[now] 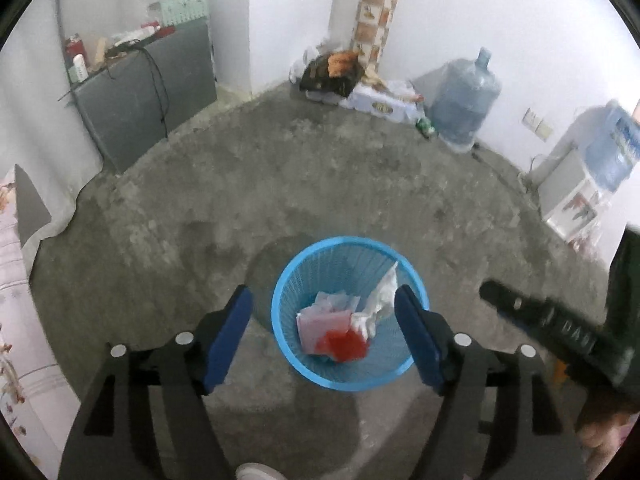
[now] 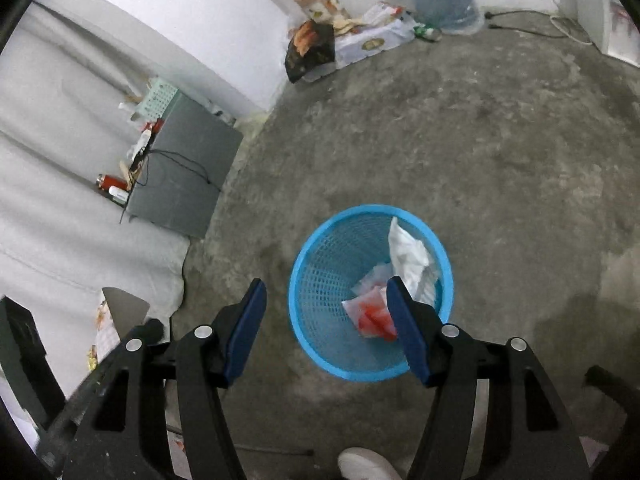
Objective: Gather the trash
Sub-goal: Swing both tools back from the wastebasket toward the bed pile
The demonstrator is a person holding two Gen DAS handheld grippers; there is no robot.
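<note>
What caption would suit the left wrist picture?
Open left gripper above a blue basket holding crumpled paper.

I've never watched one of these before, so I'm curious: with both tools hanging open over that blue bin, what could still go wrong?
1. The round blue mesh plastic bin is light and stands free on the bare concrete floor; a bump from the left tool or the right tool could tip it.
2. The crumpled white paper leans high against the rim and might spill out.
3. The pink-and-red plastic wrapper lies loose, so a tip would scatter it.
</note>
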